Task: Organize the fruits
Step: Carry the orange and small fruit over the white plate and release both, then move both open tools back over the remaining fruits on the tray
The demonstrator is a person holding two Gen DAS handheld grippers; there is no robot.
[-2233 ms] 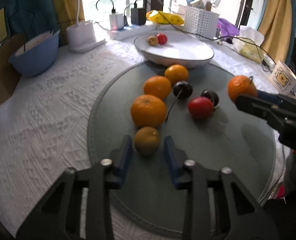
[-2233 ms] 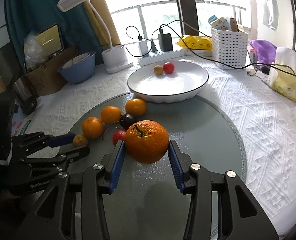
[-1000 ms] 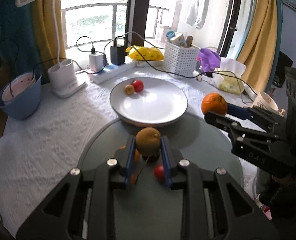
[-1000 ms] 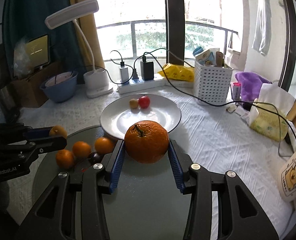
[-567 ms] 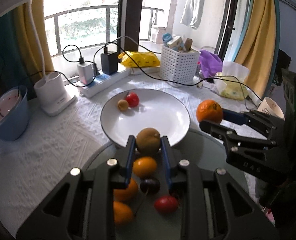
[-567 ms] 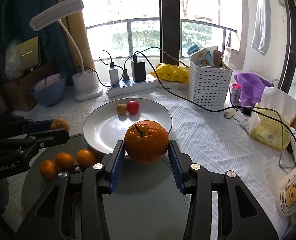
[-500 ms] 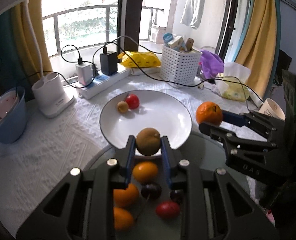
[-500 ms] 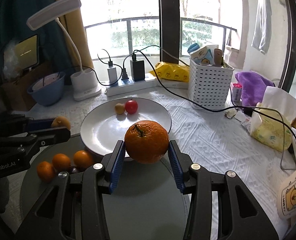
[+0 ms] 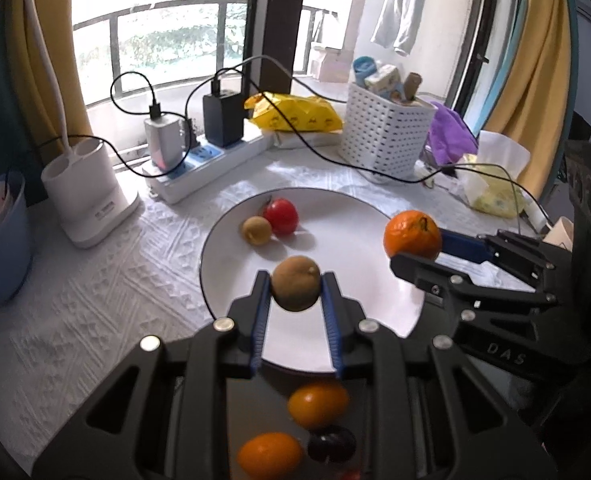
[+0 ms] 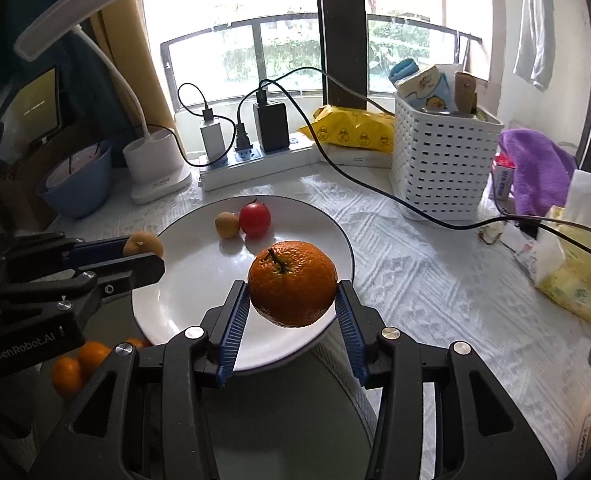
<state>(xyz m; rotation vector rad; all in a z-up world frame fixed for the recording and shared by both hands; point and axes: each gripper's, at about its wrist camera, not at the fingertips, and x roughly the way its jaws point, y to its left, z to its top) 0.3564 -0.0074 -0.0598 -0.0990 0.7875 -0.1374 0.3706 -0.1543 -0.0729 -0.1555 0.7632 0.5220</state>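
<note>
My left gripper [image 9: 296, 285] is shut on a small brownish-yellow fruit [image 9: 295, 283] and holds it above the near part of the white plate [image 9: 359, 216]. My right gripper [image 10: 292, 284] is shut on a large orange [image 10: 292, 282] above the plate's near right rim [image 10: 345, 240]. On the plate lie a red tomato [image 9: 281, 216] and a small tan fruit [image 9: 256, 230]. In the right wrist view the left gripper [image 10: 143, 254] hovers over the plate's left edge. Small oranges [image 9: 318, 400] and a dark fruit [image 9: 331, 443] lie on the grey round mat below.
Behind the plate stand a power strip [image 9: 207, 160] with chargers and trailing cables, a white lamp base [image 9: 87, 196], a blue bowl [image 10: 77, 184], a white basket [image 10: 441, 160], a yellow bag [image 9: 295, 114] and a tissue pack [image 10: 575, 264].
Both grippers have lifted their fruits off the grey mat and carried them forward over the white plate. The plate now looms larger and closer in both views.
</note>
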